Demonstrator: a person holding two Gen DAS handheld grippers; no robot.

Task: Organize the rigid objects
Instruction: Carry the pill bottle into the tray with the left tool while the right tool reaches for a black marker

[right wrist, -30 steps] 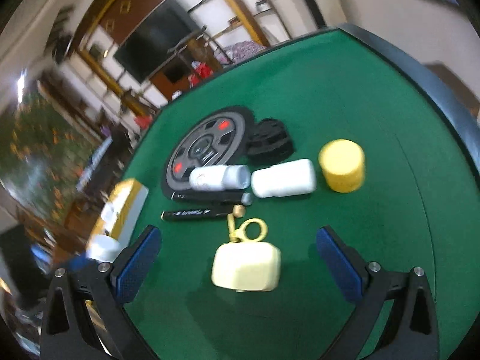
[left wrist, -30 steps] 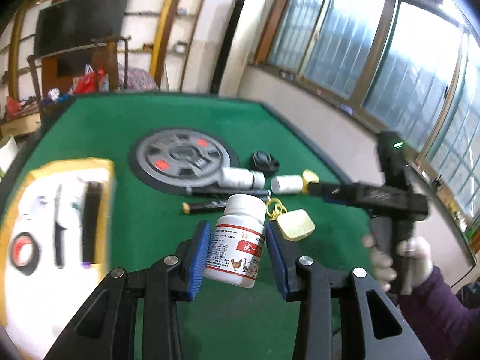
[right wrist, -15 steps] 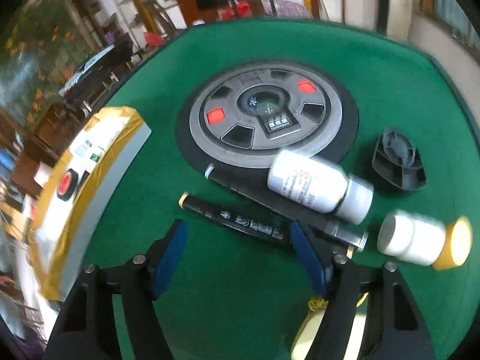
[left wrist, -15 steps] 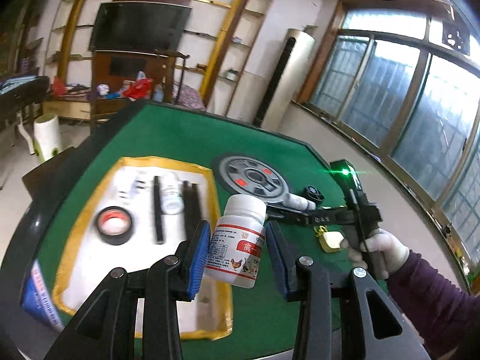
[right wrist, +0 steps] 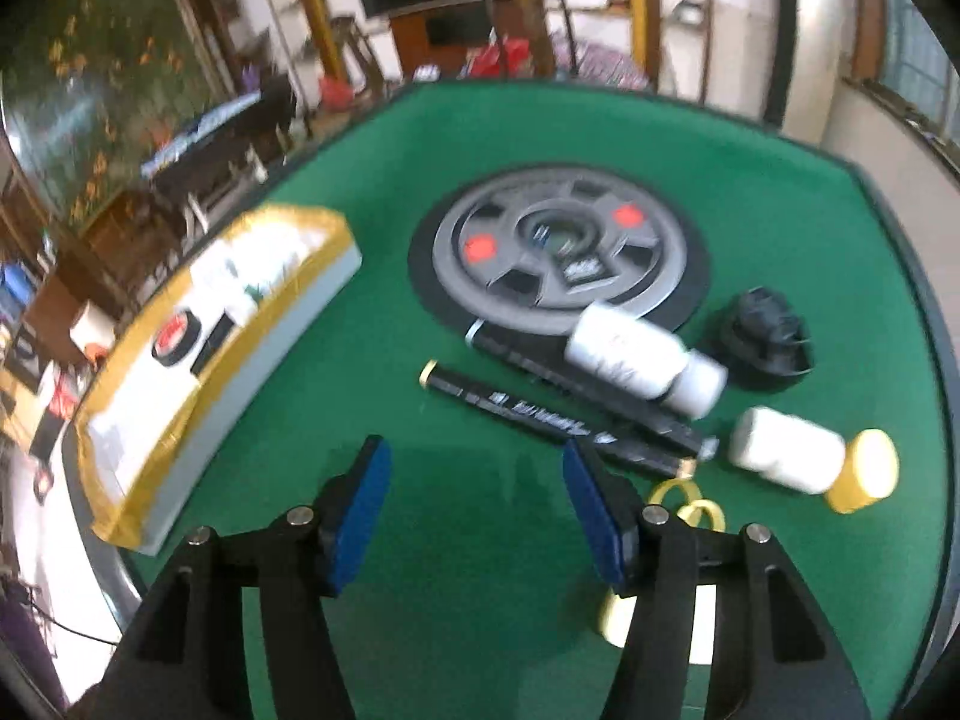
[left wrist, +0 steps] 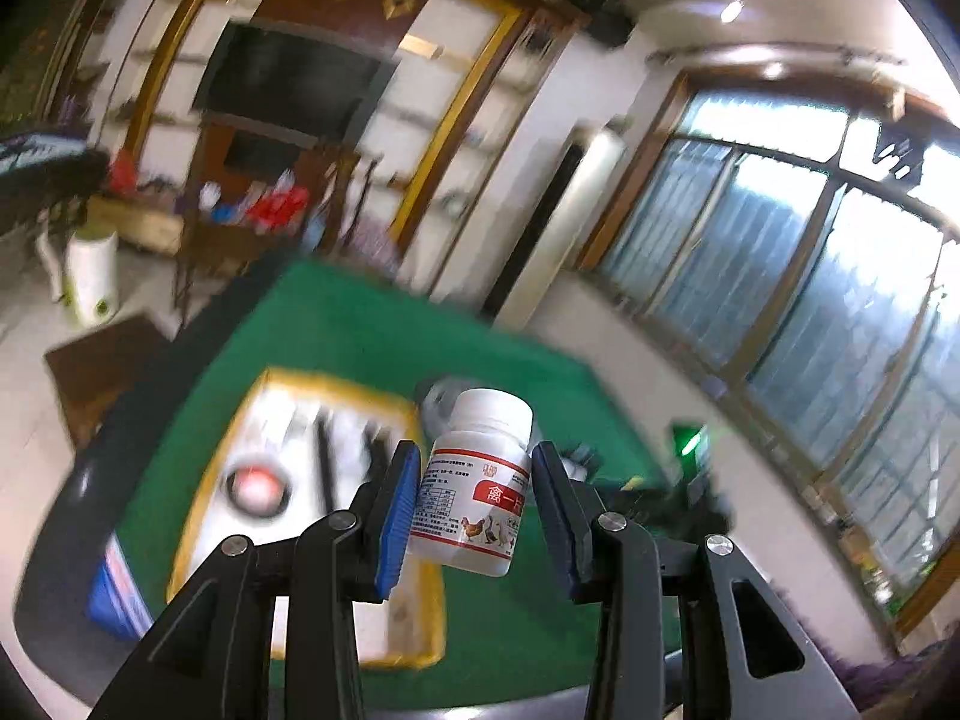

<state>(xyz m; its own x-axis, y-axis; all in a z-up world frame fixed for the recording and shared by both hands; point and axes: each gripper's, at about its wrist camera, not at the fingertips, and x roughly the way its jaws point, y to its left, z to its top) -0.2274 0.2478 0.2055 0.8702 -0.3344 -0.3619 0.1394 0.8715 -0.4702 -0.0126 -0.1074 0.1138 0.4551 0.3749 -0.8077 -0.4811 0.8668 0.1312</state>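
Note:
My left gripper [left wrist: 474,498] is shut on a white pill bottle [left wrist: 477,489] with a red label, held upright in the air above the green table [left wrist: 360,324]. Below it lies the yellow-rimmed white tray [left wrist: 336,387], blurred. In the right wrist view my right gripper [right wrist: 477,483] hangs over bare green felt, jaws closing with nothing between them. Ahead of it lie a black marker [right wrist: 522,411], a longer black pen [right wrist: 594,390], a white bottle [right wrist: 642,360] and a yellow-capped white bottle [right wrist: 810,459].
A grey weight plate [right wrist: 558,252] lies mid-table. A black ribbed cap [right wrist: 768,339] sits to its right. A pale yellow case [right wrist: 615,618] with a gold ring [right wrist: 684,495] lies behind my right finger. The tray [right wrist: 288,294] holds a roll of tape [right wrist: 174,336].
My left gripper rose and swung left with the bottle, so the tray now sits under it. My right gripper's jaws narrowed and it shifted left, away from the pale yellow case.

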